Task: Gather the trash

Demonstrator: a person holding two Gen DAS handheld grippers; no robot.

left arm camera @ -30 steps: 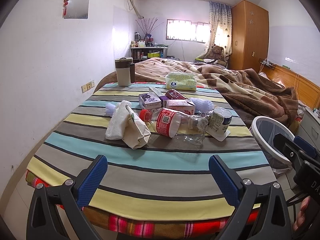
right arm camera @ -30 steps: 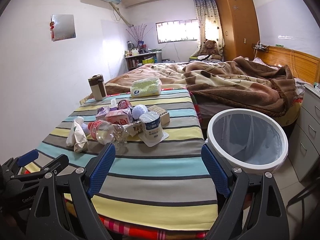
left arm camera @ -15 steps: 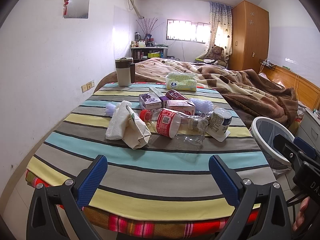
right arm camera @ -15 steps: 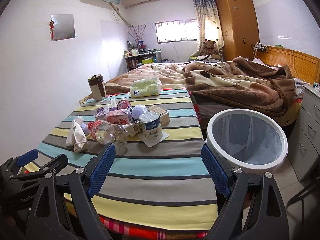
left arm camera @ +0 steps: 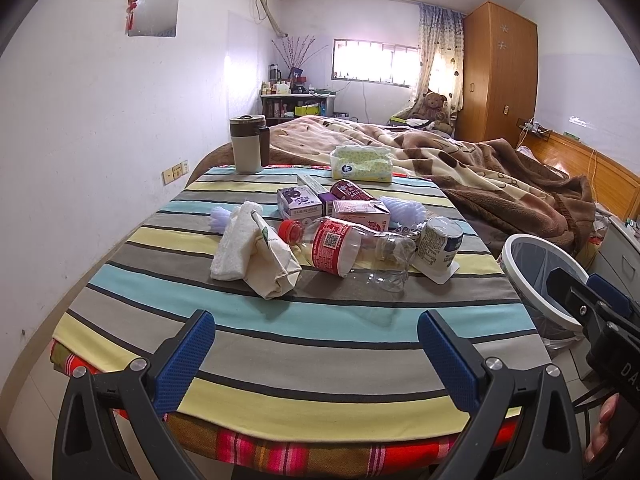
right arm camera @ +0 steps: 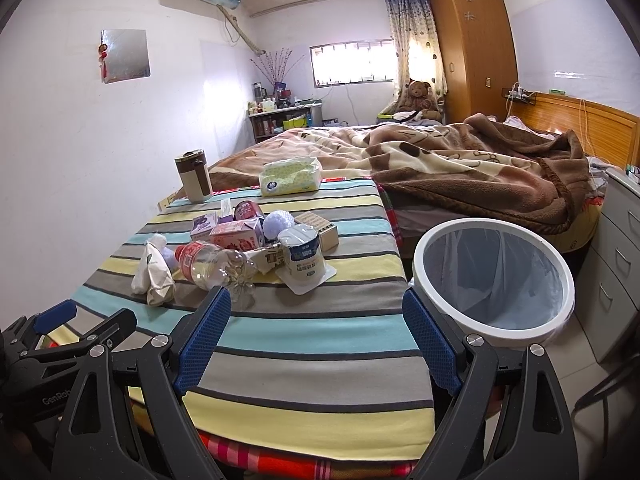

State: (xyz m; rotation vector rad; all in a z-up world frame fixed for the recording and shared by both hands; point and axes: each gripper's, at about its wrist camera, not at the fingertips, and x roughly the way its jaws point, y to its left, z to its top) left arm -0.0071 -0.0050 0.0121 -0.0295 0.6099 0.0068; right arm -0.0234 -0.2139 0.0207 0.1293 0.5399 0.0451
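Trash lies in a cluster on the striped table: a clear plastic bottle with a red cap on its side, a crumpled paper bag, a yogurt cup, small cartons and a purple box. A white round bin with a liner stands at the table's right. My left gripper is open over the near table edge, short of the trash. Likewise open and empty, my right gripper hangs between the table and the bin; the bottle lies just beyond its left finger.
A thermos mug and a tissue pack stand at the table's far end. Behind lies a bed with a brown blanket. A grey drawer unit is right of the bin. A white wall runs along the left.
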